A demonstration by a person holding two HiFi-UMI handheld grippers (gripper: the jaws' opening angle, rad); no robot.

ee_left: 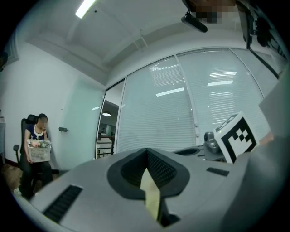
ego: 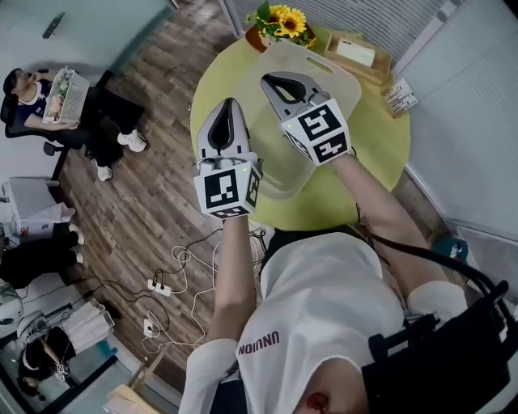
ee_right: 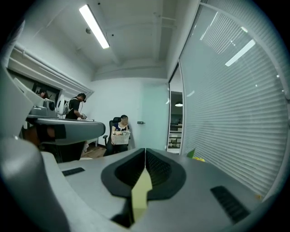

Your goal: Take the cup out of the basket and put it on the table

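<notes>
Jaws pressed together and empty, the left gripper [ego: 231, 105] and right gripper [ego: 272, 80] hover over a round yellow-green table [ego: 380, 141]. Yellow sunflowers [ego: 287, 19] stand at its far edge.

text | sleeve print [ego: 258, 343] on white shirt [ego: 324, 299]: roughly "UNNION", upside down | else: none legible

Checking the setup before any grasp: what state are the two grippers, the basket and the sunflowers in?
left gripper: fingers shut, nothing between them.
right gripper: fingers shut, nothing between them.
basket: upright on the table, held by neither gripper; no cup can be made out in it.
sunflowers: upright at the table's far edge.
</notes>
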